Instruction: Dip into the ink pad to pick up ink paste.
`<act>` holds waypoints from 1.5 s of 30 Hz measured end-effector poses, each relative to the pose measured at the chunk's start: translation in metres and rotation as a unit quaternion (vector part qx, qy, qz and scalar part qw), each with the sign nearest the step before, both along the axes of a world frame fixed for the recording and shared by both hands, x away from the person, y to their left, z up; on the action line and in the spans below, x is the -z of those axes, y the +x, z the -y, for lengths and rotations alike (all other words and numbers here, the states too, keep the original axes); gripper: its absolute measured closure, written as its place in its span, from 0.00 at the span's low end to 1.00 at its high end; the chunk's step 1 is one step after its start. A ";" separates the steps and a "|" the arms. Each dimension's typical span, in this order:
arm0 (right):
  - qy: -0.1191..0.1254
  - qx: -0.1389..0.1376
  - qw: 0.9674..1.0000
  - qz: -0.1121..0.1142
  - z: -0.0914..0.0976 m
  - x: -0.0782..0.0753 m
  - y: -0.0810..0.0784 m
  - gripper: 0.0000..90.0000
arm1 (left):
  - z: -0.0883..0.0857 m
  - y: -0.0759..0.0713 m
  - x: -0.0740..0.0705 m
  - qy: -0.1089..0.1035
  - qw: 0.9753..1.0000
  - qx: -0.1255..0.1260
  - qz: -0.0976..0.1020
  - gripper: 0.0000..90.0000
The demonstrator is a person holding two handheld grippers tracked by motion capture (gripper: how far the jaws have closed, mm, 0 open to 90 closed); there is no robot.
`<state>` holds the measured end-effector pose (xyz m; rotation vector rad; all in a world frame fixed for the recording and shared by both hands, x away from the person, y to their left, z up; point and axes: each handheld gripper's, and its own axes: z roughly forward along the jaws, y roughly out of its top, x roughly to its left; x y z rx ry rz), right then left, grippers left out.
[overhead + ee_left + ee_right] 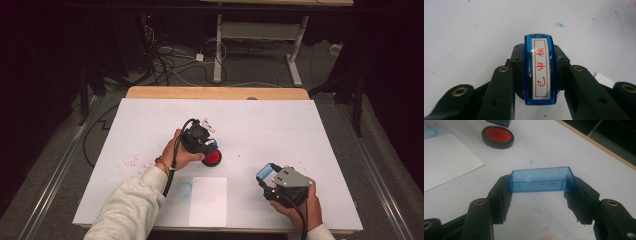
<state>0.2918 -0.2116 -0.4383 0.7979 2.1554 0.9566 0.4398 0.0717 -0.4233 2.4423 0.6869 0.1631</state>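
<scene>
Nearest the high camera, a grey-sleeved forearm point(131, 205) enters at lower left and carries the left gripper point(200, 140) over the middle of the white table point(280, 125). Its jaws are clenched on a blue stamp point(540, 69), one jaw pressing each long side. In the left gripper view the stamp's long axis runs away from the camera, along the jaws, with its white label of red characters facing the lens. The stamp's underside is hidden, so contact with the table cannot be judged. In the high view the gripper body covers the stamp almost wholly.

Just beside that gripper, on its right, lies a round red ink pad point(212, 158) in a black rim, partly overlapped by the gripper. Nearer the table's front edge lies a white paper sheet point(208, 201), with a faint blue smudge point(185, 188) to its left.

Farther right, the right gripper point(266, 176), topped by its grey plate, sits near the front right of the table in the person's hand. Its jaws grasp a clear blue stamp cover point(541, 179) by its two short ends. The cover's long axis lies crosswise between the jaws, open side turned toward the top. The faint print seen through its wall is too blurred to read.
</scene>
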 end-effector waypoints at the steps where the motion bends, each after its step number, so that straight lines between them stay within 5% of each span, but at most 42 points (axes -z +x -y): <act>1: -0.001 0.000 1.000 0.000 0.000 0.000 0.000 0.45 | 0.000 0.000 0.002 0.002 1.000 0.001 -0.002 0.75; 29: -0.008 -0.003 1.000 -0.004 -0.002 0.002 0.000 0.45 | 0.000 0.004 0.019 -0.023 0.999 -0.013 -0.019 0.75; 35: -0.008 -0.003 1.000 -0.004 -0.002 0.002 0.000 0.45 | 0.003 0.000 0.018 -0.007 1.000 -0.008 -0.005 0.75; 45: -0.008 -0.002 1.000 -0.005 -0.002 0.002 0.000 0.45 | -0.002 -0.001 0.021 -0.025 1.000 -0.010 -0.007 0.75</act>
